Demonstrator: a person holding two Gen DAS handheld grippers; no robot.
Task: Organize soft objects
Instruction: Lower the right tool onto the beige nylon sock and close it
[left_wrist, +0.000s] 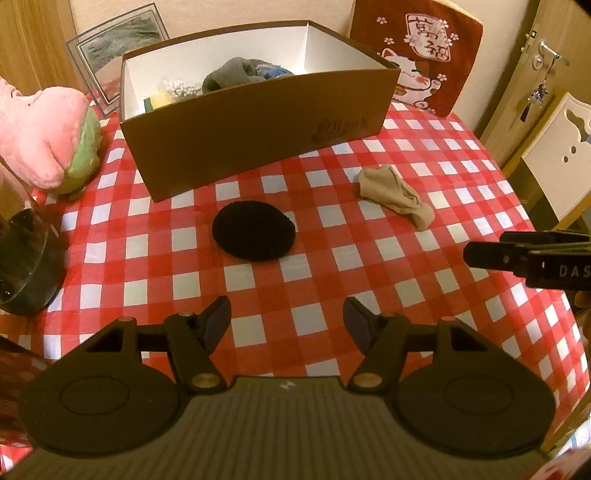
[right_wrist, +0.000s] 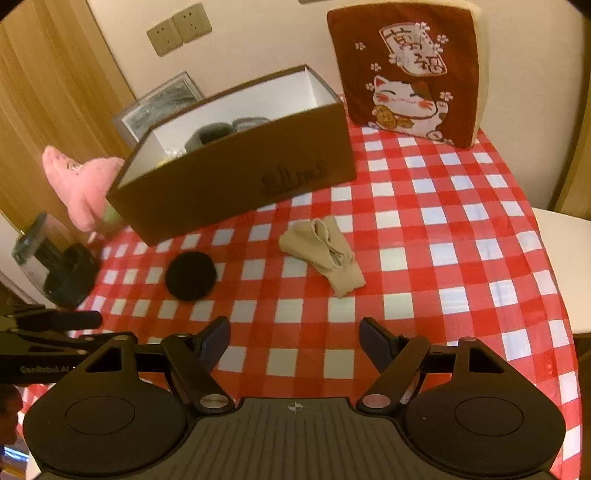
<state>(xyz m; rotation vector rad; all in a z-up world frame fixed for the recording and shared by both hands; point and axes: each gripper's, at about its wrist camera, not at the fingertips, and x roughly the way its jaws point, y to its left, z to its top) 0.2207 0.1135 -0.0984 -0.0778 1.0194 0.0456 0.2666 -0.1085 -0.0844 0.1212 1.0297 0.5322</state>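
A brown cardboard box (left_wrist: 258, 122) (right_wrist: 236, 177) stands on the red-checked table and holds a grey sock (left_wrist: 231, 75) and other soft items. A black round pad (left_wrist: 253, 230) (right_wrist: 191, 275) lies in front of the box. A beige sock (left_wrist: 397, 194) (right_wrist: 325, 254) lies to its right. My left gripper (left_wrist: 287, 321) is open and empty, a short way before the black pad. My right gripper (right_wrist: 294, 339) is open and empty, before the beige sock. The right gripper also shows at the right edge of the left wrist view (left_wrist: 532, 256), and the left gripper at the left edge of the right wrist view (right_wrist: 55, 325).
A pink plush toy (left_wrist: 44, 136) (right_wrist: 81, 184) sits left of the box. A dark glass jar (left_wrist: 26, 254) (right_wrist: 55, 262) stands at the table's left edge. A red lucky-cat cushion (left_wrist: 421, 51) (right_wrist: 410, 70) leans at the back right. A framed picture (left_wrist: 118, 48) stands behind the box.
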